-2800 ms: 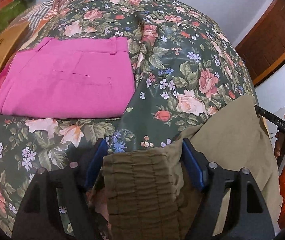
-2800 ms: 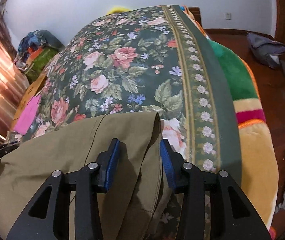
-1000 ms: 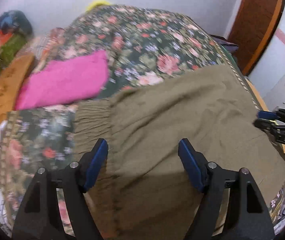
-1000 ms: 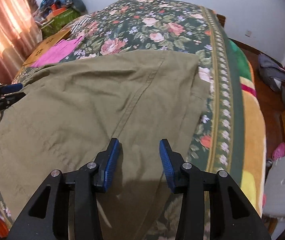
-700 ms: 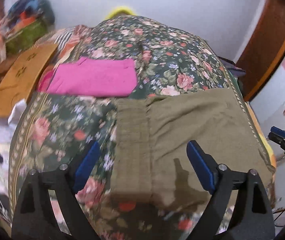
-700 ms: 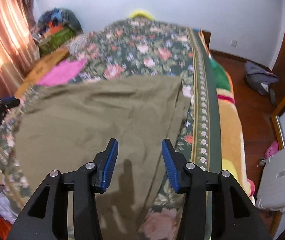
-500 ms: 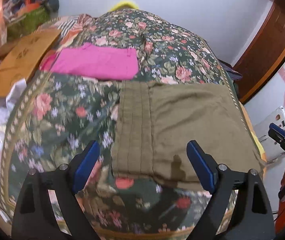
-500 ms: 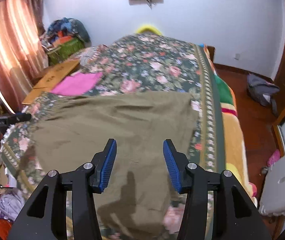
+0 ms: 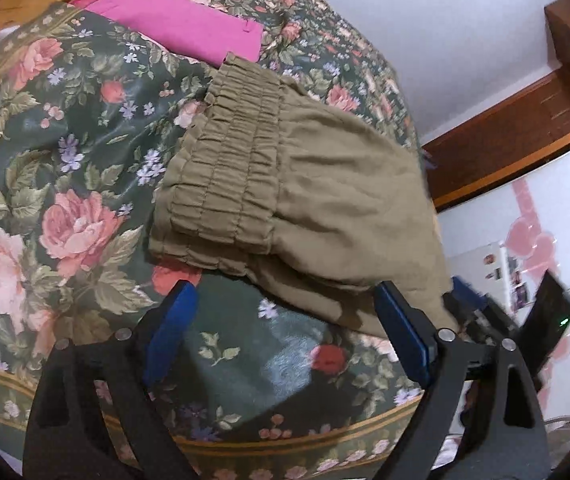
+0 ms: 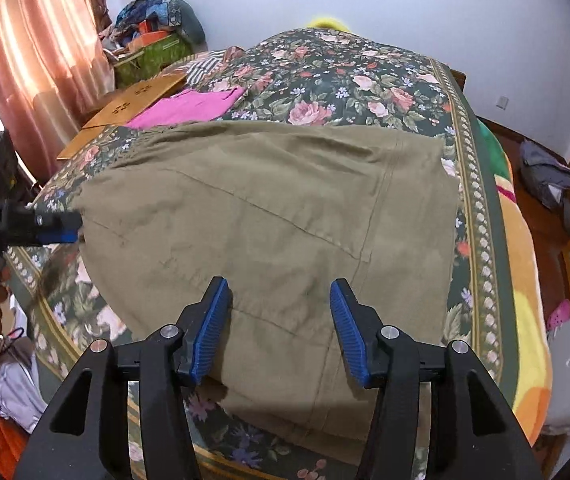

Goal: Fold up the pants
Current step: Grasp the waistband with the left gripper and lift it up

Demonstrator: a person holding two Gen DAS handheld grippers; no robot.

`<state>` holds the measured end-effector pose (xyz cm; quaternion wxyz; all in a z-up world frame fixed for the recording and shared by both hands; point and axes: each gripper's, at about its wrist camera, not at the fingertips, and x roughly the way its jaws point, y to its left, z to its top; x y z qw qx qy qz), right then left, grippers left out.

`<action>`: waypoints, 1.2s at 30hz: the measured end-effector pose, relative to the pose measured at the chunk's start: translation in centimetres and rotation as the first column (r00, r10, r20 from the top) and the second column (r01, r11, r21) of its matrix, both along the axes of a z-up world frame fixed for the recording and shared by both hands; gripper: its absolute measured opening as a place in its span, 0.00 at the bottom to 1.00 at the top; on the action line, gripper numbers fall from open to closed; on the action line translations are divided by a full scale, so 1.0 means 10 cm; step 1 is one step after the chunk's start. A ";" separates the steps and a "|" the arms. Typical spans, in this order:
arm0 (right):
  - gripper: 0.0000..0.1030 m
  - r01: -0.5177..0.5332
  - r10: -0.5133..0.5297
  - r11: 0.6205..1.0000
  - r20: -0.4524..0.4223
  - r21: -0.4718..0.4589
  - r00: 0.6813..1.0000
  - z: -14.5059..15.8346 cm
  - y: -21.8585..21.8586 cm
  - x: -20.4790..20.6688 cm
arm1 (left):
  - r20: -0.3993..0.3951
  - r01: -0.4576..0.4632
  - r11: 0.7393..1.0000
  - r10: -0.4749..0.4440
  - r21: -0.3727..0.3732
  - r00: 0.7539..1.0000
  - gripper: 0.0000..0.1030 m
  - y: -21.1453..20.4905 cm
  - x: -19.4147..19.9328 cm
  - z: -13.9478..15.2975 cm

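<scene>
The olive pants [image 10: 269, 216] lie half-folded near the bed's [image 9: 65, 128] front edge — both the left gripper [image 9: 285, 336] and right gripper [image 10: 277, 320] have fingers spread wide, the right's just widening, grasping nothing — next, pinch one end and fold again.

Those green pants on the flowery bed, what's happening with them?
A person is folding the olive pants using a two-finger gripper in each hand. The pants lie folded over on the floral bedspread, the elastic waistband on top. Both the left gripper and right gripper are open and hold nothing; the right jaws have just been opening. A folded pink garment lies behind.
</scene>
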<state>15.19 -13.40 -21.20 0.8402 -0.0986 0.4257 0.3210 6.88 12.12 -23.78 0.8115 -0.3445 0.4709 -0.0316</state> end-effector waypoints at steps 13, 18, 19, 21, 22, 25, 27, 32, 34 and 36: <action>0.55 0.014 -0.013 1.000 -0.036 0.028 0.999 -0.06 -0.03 0.02 | 0.000 -0.057 0.998 0.057 -0.023 0.998 0.94 0.16 0.41 -0.11; 0.58 0.013 -0.011 0.999 -0.045 0.032 0.999 -0.07 -0.05 0.04 | -0.011 -0.077 0.994 0.078 0.078 0.997 0.89 0.14 0.64 -0.13; 0.58 0.014 -0.012 0.999 -0.048 0.033 0.999 -0.08 -0.05 0.05 | -0.011 -0.080 0.991 0.082 0.107 0.997 0.85 0.13 0.66 -0.11; 0.60 0.018 -0.016 0.999 -0.052 0.034 0.998 -0.08 -0.06 0.06 | 0.000 -0.077 0.980 0.078 0.181 0.997 0.70 0.07 0.69 -0.05; 0.61 0.021 -0.019 0.999 -0.055 0.034 0.998 -0.08 -0.07 0.07 | 0.008 -0.072 0.976 0.072 0.207 0.997 0.67 0.04 0.68 -0.02; 0.63 0.025 -0.022 0.999 -0.072 0.038 0.997 -0.08 -0.08 0.07 | 0.050 -0.055 0.932 0.040 0.357 0.998 0.55 -0.11 0.65 0.12; 0.63 0.028 -0.025 0.999 -0.086 0.036 0.996 -0.06 -0.08 0.08 | 0.076 -0.041 0.902 0.009 0.429 0.997 0.46 -0.19 0.62 0.22; 0.63 0.053 -0.050 0.998 -0.068 0.037 0.996 0.11 -0.05 0.11 | 0.119 -0.037 0.858 -0.028 0.513 0.993 0.39 -0.28 0.53 0.40; 0.63 0.052 -0.050 0.996 -0.039 0.067 0.998 0.23 0.01 0.11 | 0.137 -0.043 0.848 -0.036 0.528 0.990 0.38 -0.29 0.47 0.47; 0.63 0.043 -0.042 0.994 -0.012 0.099 0.999 0.32 0.09 0.12 | 0.155 -0.049 0.838 -0.042 0.543 0.987 0.37 -0.33 0.40 0.55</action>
